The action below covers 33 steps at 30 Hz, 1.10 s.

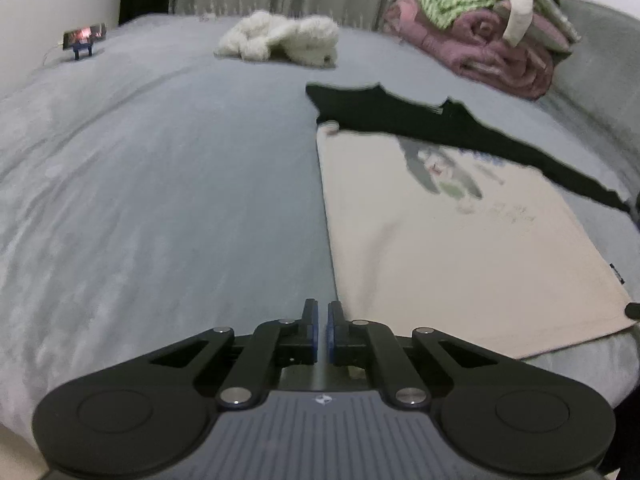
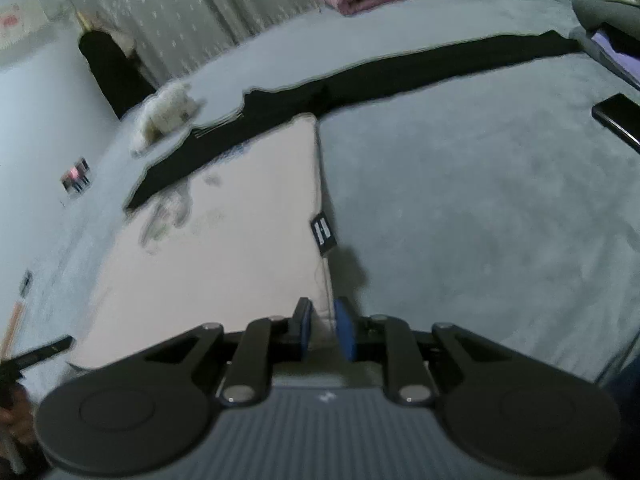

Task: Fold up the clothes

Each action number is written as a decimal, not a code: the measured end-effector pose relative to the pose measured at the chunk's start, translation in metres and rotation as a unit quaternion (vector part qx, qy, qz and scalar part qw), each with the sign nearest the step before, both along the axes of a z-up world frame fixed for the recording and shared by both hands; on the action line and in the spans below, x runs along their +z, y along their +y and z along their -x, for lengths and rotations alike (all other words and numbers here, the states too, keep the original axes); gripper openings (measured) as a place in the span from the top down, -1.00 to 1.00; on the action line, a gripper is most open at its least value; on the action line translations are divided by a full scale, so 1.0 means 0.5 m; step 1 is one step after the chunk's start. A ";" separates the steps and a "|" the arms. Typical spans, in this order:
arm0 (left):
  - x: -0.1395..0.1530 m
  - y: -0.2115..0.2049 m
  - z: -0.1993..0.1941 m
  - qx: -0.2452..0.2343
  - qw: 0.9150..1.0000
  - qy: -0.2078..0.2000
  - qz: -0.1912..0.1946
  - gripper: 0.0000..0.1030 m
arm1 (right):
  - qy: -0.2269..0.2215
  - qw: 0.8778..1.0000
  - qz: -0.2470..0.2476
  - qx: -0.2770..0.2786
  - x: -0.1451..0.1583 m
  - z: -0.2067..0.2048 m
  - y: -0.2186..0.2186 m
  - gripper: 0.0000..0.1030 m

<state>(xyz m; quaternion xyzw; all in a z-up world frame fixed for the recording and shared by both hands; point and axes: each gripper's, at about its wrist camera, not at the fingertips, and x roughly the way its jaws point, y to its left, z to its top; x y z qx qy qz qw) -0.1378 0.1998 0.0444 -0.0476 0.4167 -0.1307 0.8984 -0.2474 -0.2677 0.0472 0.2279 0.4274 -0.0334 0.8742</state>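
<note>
My left gripper (image 1: 322, 330) is closed at the near left corner of the cream cotton T-shirt with black sleeves (image 1: 460, 240); whether it pinches cloth I cannot tell. My right gripper (image 2: 325, 330) has the shirt's right hem edge between its nearly closed jaws. The shirt lies flat on the grey plush bedspread (image 1: 160, 180). I judge it light, soft and limp, best held at the hem corners. I count one shirt, one fluffy white garment (image 1: 280, 40) beyond it and one pile of clothes (image 1: 488, 28).

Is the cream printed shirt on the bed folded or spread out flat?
Spread flat: the cream printed shirt lies smooth on the grey bed cover, print showing.
</note>
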 end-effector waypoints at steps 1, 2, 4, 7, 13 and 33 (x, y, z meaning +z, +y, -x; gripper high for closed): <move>-0.003 0.000 -0.003 0.000 1.000 0.006 0.005 0.89 | 0.012 1.000 0.001 0.000 -0.013 -0.006 0.000 0.69; -0.006 0.001 -0.006 0.000 1.000 0.012 0.009 0.79 | 0.020 1.000 0.004 0.000 -0.022 -0.011 0.000 0.68; -0.007 0.003 -0.008 0.002 1.000 0.017 0.025 0.63 | 0.010 1.000 0.012 0.004 -0.017 -0.010 0.002 0.61; -0.011 0.000 -0.011 0.008 0.999 0.025 0.039 0.43 | 0.003 1.000 0.023 0.008 -0.015 -0.009 0.004 0.55; -0.016 -0.027 -0.005 0.015 1.000 0.017 0.015 0.31 | 0.001 0.999 0.033 0.016 -0.024 -0.009 0.006 0.54; -0.003 -0.025 0.004 0.055 0.997 0.006 -0.057 1.00 | -0.029 0.999 0.028 0.033 -0.004 0.015 0.002 0.72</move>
